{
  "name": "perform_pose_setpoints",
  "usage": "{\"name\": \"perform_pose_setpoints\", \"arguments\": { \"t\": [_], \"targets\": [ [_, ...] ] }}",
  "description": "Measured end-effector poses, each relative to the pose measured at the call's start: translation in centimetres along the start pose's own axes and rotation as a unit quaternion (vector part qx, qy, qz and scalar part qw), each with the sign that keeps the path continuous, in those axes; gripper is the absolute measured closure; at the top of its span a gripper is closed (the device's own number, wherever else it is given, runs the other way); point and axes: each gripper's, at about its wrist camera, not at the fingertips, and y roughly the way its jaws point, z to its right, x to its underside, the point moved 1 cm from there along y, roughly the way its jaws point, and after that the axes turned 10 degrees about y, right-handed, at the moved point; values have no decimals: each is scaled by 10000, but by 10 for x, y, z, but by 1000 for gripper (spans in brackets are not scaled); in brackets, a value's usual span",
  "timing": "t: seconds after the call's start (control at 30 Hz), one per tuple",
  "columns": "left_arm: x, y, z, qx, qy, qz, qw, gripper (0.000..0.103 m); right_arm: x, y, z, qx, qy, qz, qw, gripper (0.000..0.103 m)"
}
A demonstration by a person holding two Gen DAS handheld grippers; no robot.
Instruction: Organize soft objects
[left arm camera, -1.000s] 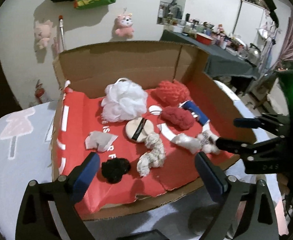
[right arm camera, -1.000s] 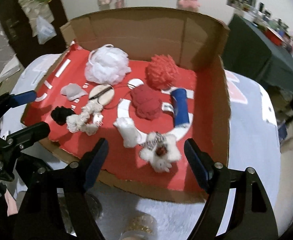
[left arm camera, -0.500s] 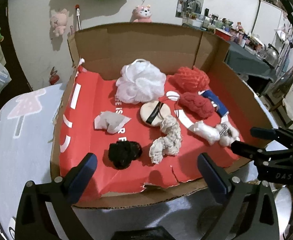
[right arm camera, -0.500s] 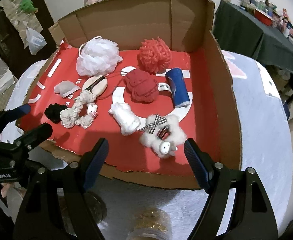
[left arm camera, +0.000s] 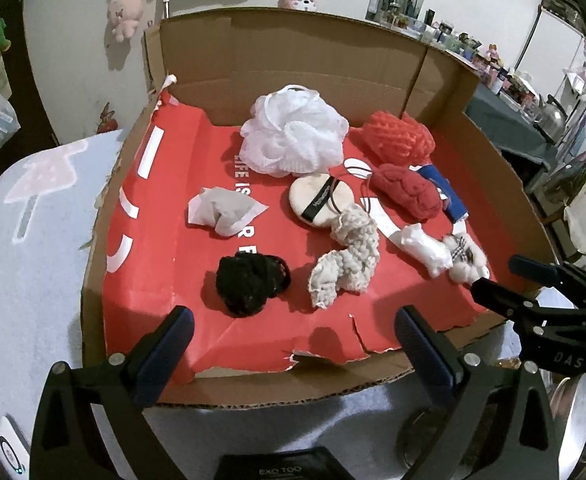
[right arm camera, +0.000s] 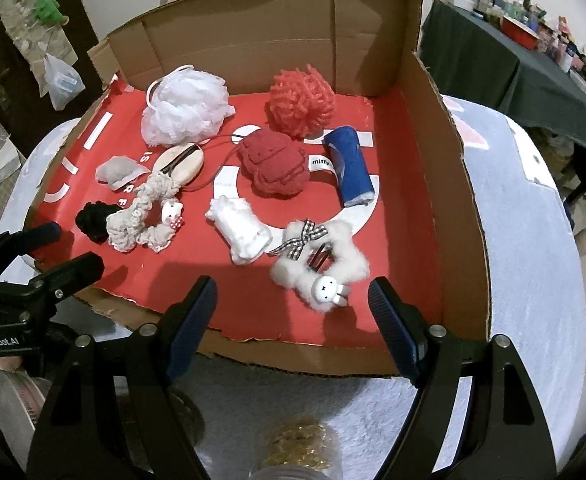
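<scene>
Both units hang above the near edge of the cardboard box [right arm camera: 461,184], jaws wide, nothing between them. The left hand-held gripper [left arm camera: 293,344] frames the black scrunchie [left arm camera: 251,284]; the right hand-held gripper [right arm camera: 293,316] frames the fluffy white bunny clip [right arm camera: 321,270], which lies nearest the front edge.

The box rests on a counter [right arm camera: 533,280] covered with a pale cloth. A red printed sheet [right arm camera: 405,208] lines its floor, and every soft object lies on this sheet.

Front row, left to right in the right wrist view: black scrunchie, beige scrunchie [right arm camera: 141,220] just beside it, small white plush piece [right arm camera: 241,232], bunny clip.

Middle row: crumpled grey-white cloth [left arm camera: 223,210], round powder puff [left arm camera: 319,200] with a black band, dark red knitted item [right arm camera: 275,164], blue roll [right arm camera: 349,166].

Back row, near the rear wall: white mesh bath pouf [right arm camera: 187,108], left; orange-red yarn pompom [right arm camera: 301,100], right.
</scene>
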Motion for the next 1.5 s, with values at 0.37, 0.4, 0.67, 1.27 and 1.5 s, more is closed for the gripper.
{"name": "perform_pose_setpoints", "arguments": {
  "t": [0.37, 0.4, 0.67, 1.27, 1.5],
  "targets": [
    [1, -1, 0, -74, 26, 66, 9999, 1, 2, -3, -1, 62, -49, 66, 9999, 25],
    [2, -2, 0, -83, 39, 75, 9999, 1, 3, -3, -1, 65, -47, 70, 9999, 25],
    [1, -2, 1, -115, 90, 94, 9999, 1, 3, -4, 0, 70, -48, 113, 9999, 25],
    [2, -2, 1, -111, 99, 95, 9998, 1, 3, -5, 0, 75, -58, 144, 9999, 25],
    [2, -2, 1, -95, 85, 100, 9999, 1, 4, -5, 0, 73, -61, 148, 9998, 26]
  ]
}}
